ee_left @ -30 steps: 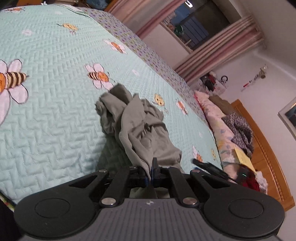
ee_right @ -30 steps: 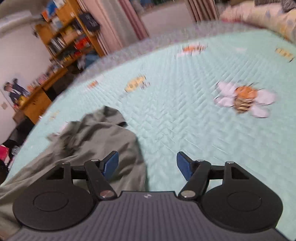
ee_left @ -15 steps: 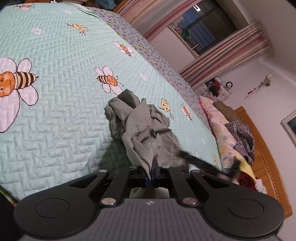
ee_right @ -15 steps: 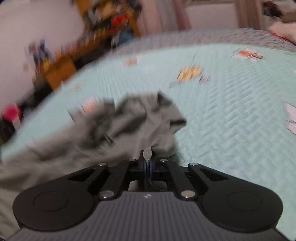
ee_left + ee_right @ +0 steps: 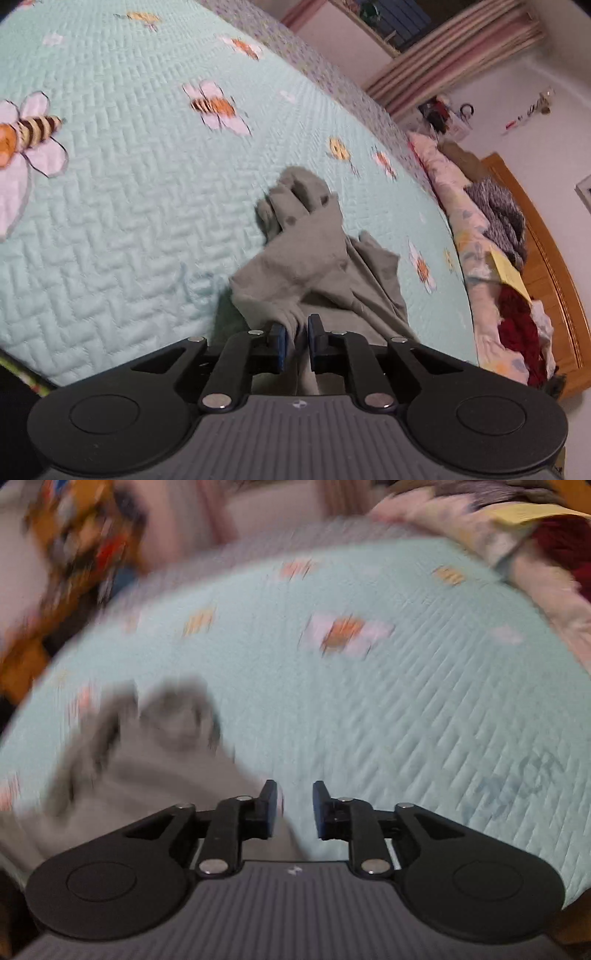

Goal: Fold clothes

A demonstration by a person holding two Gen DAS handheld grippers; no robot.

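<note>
A crumpled grey-green garment (image 5: 314, 258) lies on the mint quilted bedspread (image 5: 129, 166) near the front edge. My left gripper (image 5: 295, 341) has its jaws slightly parted, with a fold of the garment still running between them. In the blurred right wrist view the garment (image 5: 147, 749) lies to the left. My right gripper (image 5: 294, 808) is partly open; the garment's edge reaches its left finger (image 5: 267, 808), and nothing is clamped.
The bedspread carries bee and flower prints (image 5: 218, 109). Pillows and piled clothes (image 5: 495, 221) lie along a wooden headboard (image 5: 550, 266) at the right. Curtains (image 5: 454, 48) hang at the back. A blurred bookshelf (image 5: 74, 535) stands beyond the bed.
My left gripper's jaws have parted from fully shut. My right gripper, shut on the garment half a second ago, has opened and swung right. The garment lies flatter and nearer the edge.
</note>
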